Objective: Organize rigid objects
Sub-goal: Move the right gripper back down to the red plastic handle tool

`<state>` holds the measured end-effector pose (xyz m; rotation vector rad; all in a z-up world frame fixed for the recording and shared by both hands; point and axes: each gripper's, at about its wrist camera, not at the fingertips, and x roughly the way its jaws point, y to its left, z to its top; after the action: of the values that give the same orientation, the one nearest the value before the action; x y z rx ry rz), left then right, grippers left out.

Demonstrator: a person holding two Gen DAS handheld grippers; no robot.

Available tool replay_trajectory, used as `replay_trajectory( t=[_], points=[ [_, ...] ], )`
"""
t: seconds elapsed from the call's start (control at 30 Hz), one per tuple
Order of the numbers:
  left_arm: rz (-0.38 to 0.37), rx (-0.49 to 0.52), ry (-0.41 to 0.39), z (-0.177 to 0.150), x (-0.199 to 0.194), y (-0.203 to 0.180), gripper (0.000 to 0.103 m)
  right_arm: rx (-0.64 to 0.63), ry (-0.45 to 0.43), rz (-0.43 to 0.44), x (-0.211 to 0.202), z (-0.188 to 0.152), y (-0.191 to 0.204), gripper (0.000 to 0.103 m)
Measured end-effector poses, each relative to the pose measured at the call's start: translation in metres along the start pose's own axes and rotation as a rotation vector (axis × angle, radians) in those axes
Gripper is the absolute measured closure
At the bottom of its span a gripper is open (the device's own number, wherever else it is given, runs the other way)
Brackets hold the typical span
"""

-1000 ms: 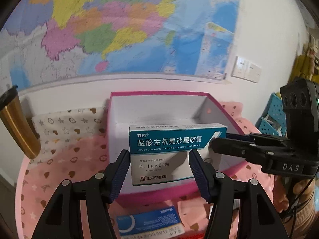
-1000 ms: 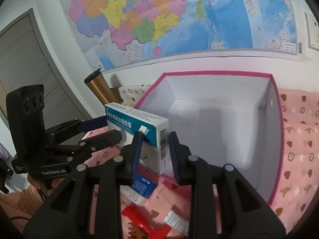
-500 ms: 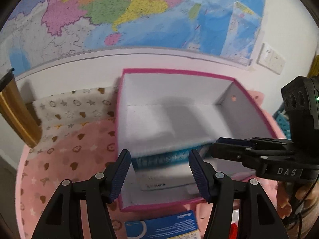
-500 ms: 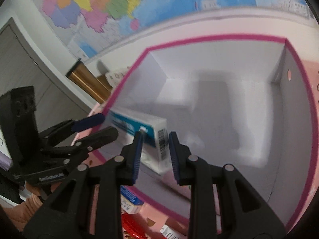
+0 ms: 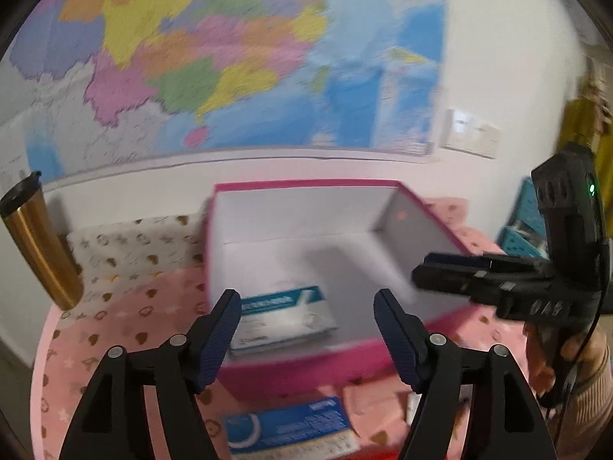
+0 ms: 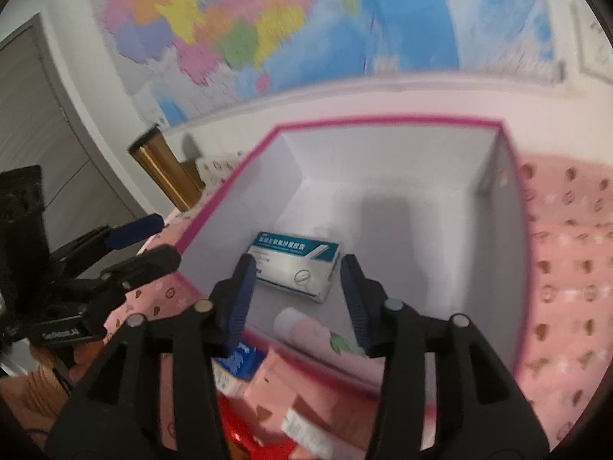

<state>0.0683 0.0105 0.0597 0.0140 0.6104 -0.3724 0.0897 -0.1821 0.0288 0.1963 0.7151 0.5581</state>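
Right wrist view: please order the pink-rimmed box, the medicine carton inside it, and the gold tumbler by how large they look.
1. Pink-rimmed box, by far the largest.
2. Medicine carton.
3. Gold tumbler, though it stands farther away and is partly hidden, so its place after the carton is uncertain.

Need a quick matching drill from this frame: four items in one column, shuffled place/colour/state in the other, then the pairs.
Items:
1. medicine box
2. storage box
3. tumbler
4. right gripper

Descriptions:
A. gold with a black lid, by the wall
B. lying flat on the white floor inside
C. open, holding nothing
D. pink rim, white inside

Pairs: 1-B, 2-D, 3-A, 4-C
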Motion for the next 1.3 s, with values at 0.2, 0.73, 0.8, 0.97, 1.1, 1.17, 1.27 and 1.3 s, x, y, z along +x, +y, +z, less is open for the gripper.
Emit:
replay_trajectory(
  t=[0.2, 0.73, 0.8, 0.97, 1.1, 1.17, 1.27, 1.3],
  points=[
    [-0.063, 0.06, 0.047, -0.036, -0.006, -0.02, 0.028, -0.005, -0.034, 0.067, -0.055, -0.053, 0.006, 0.054],
    [-0.116, 0.003, 0.239, -0.104, 0.004, -0.026, 0.028, 0.008, 0.26, 0.069, -0.008, -0.137, 0.021, 0.054],
    [-0.123, 0.008, 0.258, -0.109, 0.006, -0.027, 0.03, 0.024, 0.27, 0.071, -0.003, -0.137, 0.02, 0.054],
    [-0.149, 0.016, 0.29, -0.118, 0.009, -0.032, 0.043, 0.031, 0.288, 0.079, 0.003, -0.14, 0.022, 0.054],
    [-0.171, 0.011, 0.302, -0.121, 0.011, -0.034, 0.054, 0.024, 0.296, 0.082, 0.009, -0.143, 0.028, 0.054],
    [-0.18, 0.005, 0.306, -0.122, 0.012, -0.034, 0.059, 0.032, 0.29, 0.089, 0.009, -0.144, 0.028, 0.054],
    [-0.182, -0.001, 0.309, -0.122, 0.013, -0.033, 0.061, 0.04, 0.282, 0.098, 0.01, -0.145, 0.027, 0.054],
    [-0.184, -0.001, 0.308, -0.123, 0.012, -0.033, 0.061, 0.041, 0.28, 0.101, 0.008, -0.146, 0.025, 0.054]
  ],
)
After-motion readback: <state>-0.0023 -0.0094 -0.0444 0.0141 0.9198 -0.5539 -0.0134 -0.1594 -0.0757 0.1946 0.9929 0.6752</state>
